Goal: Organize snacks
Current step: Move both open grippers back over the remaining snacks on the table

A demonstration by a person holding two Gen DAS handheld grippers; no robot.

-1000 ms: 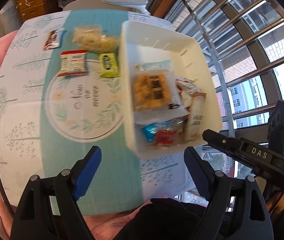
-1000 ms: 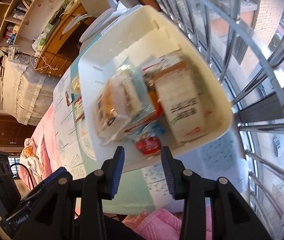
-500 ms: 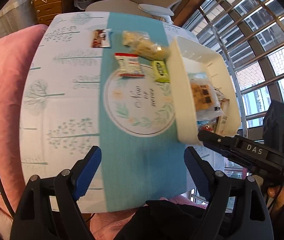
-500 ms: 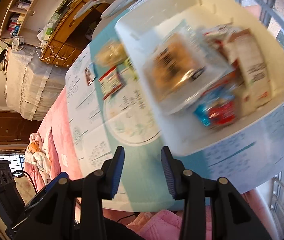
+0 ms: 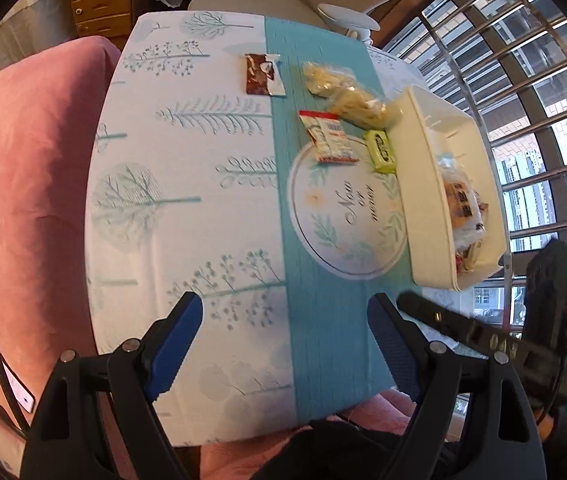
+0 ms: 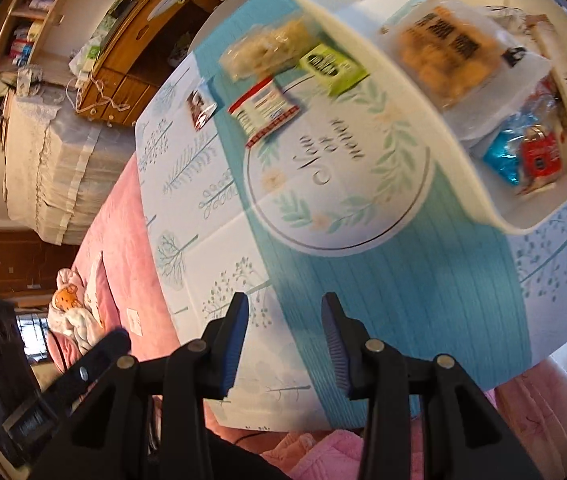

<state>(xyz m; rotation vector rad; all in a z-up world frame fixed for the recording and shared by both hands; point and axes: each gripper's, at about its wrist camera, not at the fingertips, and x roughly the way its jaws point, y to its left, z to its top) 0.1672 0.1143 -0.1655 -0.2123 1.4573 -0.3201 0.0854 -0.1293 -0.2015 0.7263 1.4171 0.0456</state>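
While we are holding both grippers above the near part of the table (image 5: 187,208), the left gripper (image 5: 283,344) is standing with its blue pads wide apart and nothing between them. Our right gripper (image 6: 285,344) is keeping a narrower gap, also with nothing in it.

We are seeing the white bin (image 5: 419,184) sitting on the right side of the tablecloth (image 6: 383,280), by the barred window (image 5: 523,80). Inside it a clear bag of orange snacks (image 6: 439,56) is lying on top, with a blue packet (image 6: 503,156) and a red packet (image 6: 539,156) at the near end.

Four snacks are lying loose on the cloth beyond the printed wreath (image 5: 347,216): a green packet (image 5: 381,152) just beside the bin's wall, a red-and-white packet (image 5: 329,138) near it, a clear bag of pale snacks (image 5: 347,92) behind those, and a brown packet (image 5: 261,74) farther off.
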